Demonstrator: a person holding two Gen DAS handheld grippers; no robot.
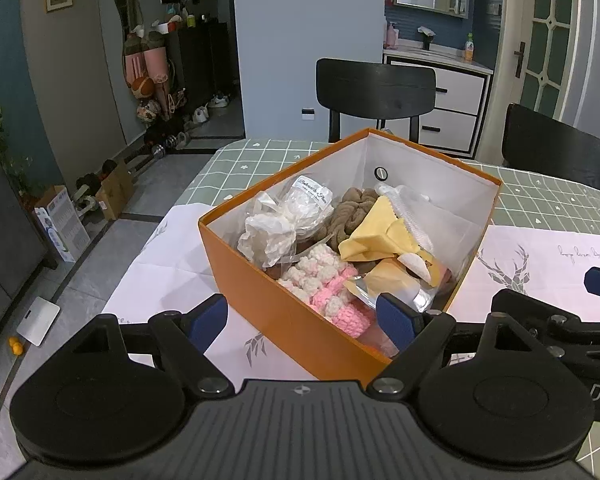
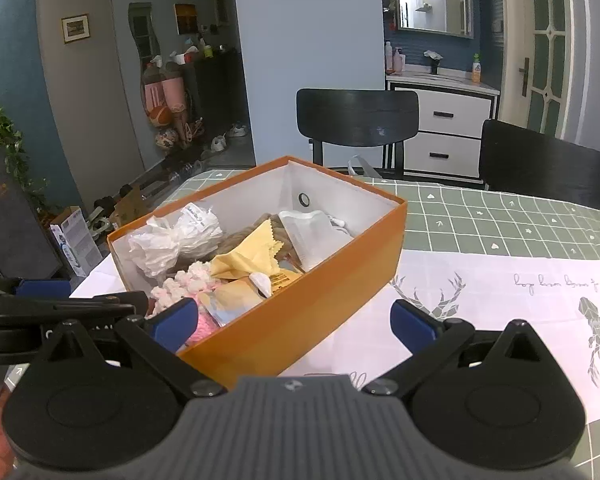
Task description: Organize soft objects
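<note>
An orange box [image 1: 284, 312] with a white inside stands on the table; it also shows in the right wrist view [image 2: 300, 312]. It holds soft things: a pink and white knit piece [image 1: 328, 288], a yellow cloth [image 1: 376, 232], a brown knit bundle [image 1: 348, 212], crumpled white plastic bags [image 1: 276, 228] and a foil pouch [image 1: 396, 284]. My left gripper [image 1: 306, 322] is open and straddles the box's near corner. My right gripper [image 2: 294, 324] is open and empty, with the box's near wall between its fingers. Each gripper shows at the edge of the other's view.
The table has a pink-white printed cloth [image 2: 500, 300] over a green checked cloth [image 2: 500, 216]. Two black chairs [image 1: 376, 88] [image 2: 540, 164] stand at the far side. A white drawer cabinet [image 2: 444, 136] is behind them. Boxes and clutter lie on the floor at left [image 1: 60, 220].
</note>
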